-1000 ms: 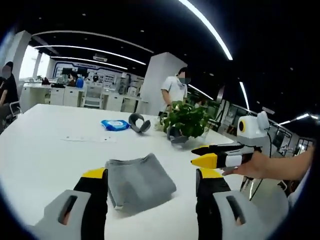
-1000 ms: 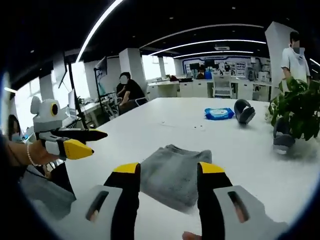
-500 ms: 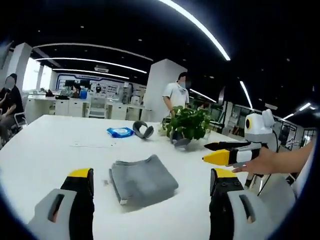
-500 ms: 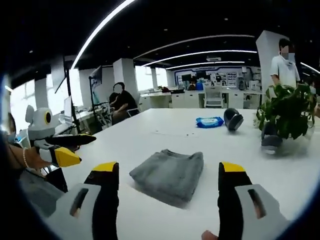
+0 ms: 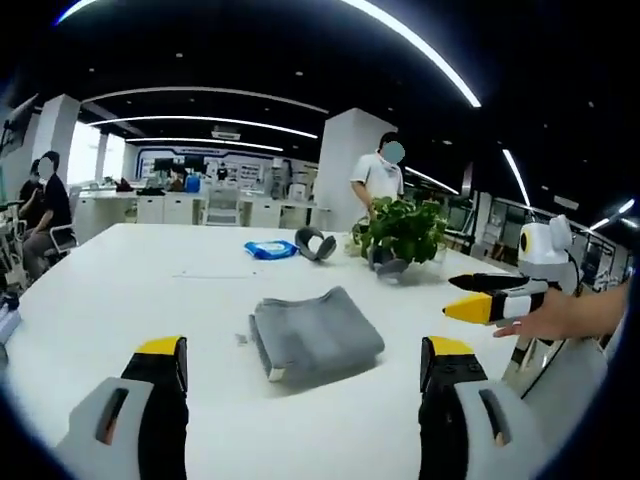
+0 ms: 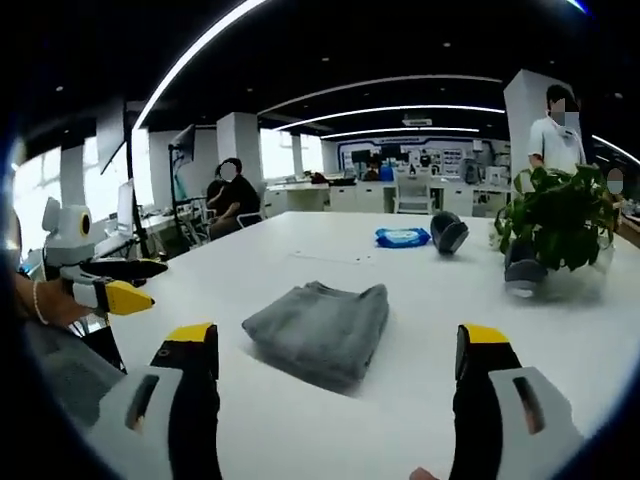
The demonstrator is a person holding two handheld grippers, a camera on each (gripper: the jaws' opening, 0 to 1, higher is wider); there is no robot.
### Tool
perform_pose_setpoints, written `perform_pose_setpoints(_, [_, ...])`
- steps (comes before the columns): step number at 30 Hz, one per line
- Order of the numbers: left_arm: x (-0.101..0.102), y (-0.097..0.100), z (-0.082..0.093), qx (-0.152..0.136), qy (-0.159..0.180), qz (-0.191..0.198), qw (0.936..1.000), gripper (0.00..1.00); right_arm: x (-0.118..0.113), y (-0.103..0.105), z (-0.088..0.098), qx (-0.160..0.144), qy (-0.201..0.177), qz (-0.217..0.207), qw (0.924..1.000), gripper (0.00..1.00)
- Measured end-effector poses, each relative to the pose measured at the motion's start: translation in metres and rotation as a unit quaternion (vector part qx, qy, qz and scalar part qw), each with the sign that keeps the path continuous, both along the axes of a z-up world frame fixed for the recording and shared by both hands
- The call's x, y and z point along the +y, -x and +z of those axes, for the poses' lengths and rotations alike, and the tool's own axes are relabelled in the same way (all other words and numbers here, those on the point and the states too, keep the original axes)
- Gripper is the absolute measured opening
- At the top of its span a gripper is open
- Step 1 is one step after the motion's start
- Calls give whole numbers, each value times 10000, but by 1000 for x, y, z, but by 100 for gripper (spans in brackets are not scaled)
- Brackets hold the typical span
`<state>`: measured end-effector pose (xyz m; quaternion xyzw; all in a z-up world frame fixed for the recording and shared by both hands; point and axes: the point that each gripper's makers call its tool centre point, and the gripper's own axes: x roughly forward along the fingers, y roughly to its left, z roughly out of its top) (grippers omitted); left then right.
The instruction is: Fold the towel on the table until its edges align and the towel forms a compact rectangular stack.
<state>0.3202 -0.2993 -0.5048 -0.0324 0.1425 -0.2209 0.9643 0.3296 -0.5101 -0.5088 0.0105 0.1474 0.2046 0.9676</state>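
folded grey towel [image 5: 316,334], white table [image 5: 120,290], claw [image 5: 302,362] wide apart

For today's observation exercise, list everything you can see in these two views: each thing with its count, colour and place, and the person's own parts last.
towel: one, grey, folded, on the table's middle.
table: one, white, long.
wipes pack: one, blue, far side of the table.
headphones: one pair, dark grey, beside the wipes pack.
potted plant: one, green, at the table's far edge.
standing person: one, white shirt, behind the plant.
seated person: one, dark top, left background.
left gripper: yellow-tipped black fingers, open, off the towel.
right gripper: same colours, open.
hand: one, holding the right gripper.
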Motion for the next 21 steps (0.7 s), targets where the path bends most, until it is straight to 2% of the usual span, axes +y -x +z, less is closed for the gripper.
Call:
perform_pose_setpoints(2, [2, -1, 0, -7, -31, 34, 10000, 100, 3, 0, -3, 117, 105, 34, 9999, 99])
perform_pose_setpoints(4, [3, 0, 0, 11, -4, 48, 10000, 100, 2, -4, 5, -161, 203, -7, 9997, 99])
perform_pose_setpoints(8, [5, 0, 0, 12, -20, 92, 10000, 99, 3, 0, -2, 39, 175, 51, 9998, 99])
perform_pose_setpoints(21, [7, 1, -2, 69, -97, 110, 9999, 100, 5, 5, -2, 70, 176, 108, 9998, 97])
